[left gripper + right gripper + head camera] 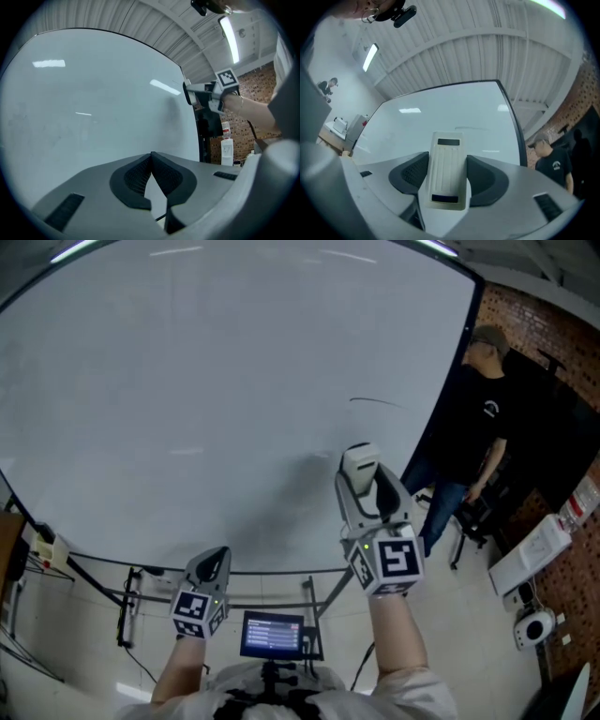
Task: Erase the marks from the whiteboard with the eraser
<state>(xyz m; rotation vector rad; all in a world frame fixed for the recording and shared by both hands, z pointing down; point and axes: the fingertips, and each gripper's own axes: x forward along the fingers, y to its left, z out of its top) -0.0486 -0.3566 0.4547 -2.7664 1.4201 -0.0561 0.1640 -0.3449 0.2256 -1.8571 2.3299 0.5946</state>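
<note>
The right tool point(368, 486) is pinching the eraser point(448, 169): its two dark jaws press the long sides of the cream-coloured block, which stands lengthwise between them with its far end pointing at the whiteboard point(234, 381). In the head view the eraser sits in the board's lower right part, at about 4 o'clock from the board's middle and near its dark right edge. Whether its far end touches the surface cannot be told. One thin dark mark point(375, 401), a short, nearly level line, lies at 12 o'clock from the eraser and apart from it; in the right gripper view the same line shows just beyond the eraser's far end. The left tool point(208, 570) hangs low at 7 o'clock from the right tool, below the board's bottom edge, its jaws pressed together at the tips with nothing between them. A small lit screen point(272, 634) sits between the two forearms at 6 o'clock. A person in a dark top point(480, 418) stands beyond the board's right edge, at 3 o'clock.
</note>
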